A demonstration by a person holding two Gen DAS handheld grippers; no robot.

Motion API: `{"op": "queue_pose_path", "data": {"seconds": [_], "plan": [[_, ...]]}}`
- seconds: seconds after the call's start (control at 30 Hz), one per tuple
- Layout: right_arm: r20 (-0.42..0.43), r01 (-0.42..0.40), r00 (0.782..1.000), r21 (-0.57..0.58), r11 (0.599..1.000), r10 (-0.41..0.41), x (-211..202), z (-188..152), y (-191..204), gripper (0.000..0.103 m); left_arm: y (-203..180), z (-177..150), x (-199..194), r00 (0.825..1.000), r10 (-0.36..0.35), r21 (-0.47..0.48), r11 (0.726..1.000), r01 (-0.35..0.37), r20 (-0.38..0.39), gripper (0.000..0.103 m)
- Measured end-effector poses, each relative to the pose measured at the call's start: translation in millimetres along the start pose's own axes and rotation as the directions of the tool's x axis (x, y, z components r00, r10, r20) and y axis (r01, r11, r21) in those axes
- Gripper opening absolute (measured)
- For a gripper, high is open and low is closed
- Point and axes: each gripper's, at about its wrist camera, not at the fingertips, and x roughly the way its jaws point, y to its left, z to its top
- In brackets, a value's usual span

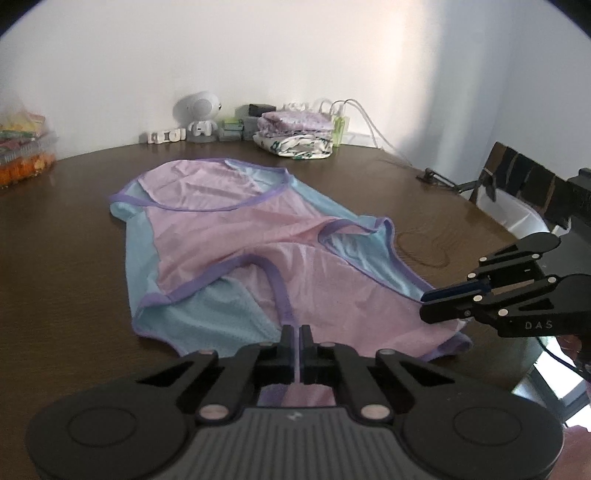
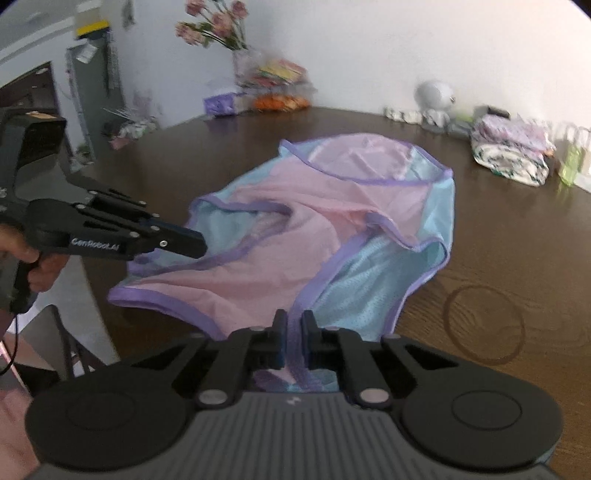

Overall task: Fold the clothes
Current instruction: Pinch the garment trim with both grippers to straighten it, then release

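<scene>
Then, sheer pink-and-blue mesh garment (image 1: 236, 236) rumpled on dark wood table (image 1: 66, 229), left gripper (image 1: 295, 334) and right gripper (image 2: 291, 325) each pinched its purple-trimmed hem.

Right wrist view: pink flowers in a clear vase (image 2: 221, 26) and clear snack container (image 2: 280, 86) blurred — contents unreadable. Folded floral cloth stack (image 2: 511, 155) smeared. Left wrist view: dark slatted chair (image 1: 524, 181) cut by frame edge.
</scene>
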Motion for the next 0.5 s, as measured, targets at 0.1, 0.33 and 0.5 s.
{"op": "queue_pose_path", "data": {"seconds": [0.1, 0.33, 0.5], "plan": [[0.011, -0.027, 1.000, -0.006, 1.000, 0.027, -8, -4, 1, 0.008, 3, -5, -4, 1.000, 0.005, -0.038, 0.999, -0.005, 0.004, 0.004], [0.003, -0.023, 1.000, 0.063, 0.998, 0.023, -2, -8, -7, 0.029, 12, -6, 3, 0.999, 0.022, -0.054, 0.998, -0.024, -0.035, 0.033], [-0.025, -0.046, 0.999, 0.086, 0.995, 0.048, 8, -6, -9, 0.030, 9, -5, 15, 0.997, 0.013, -0.006, 1.000, -0.013, -0.077, 0.018]]}}
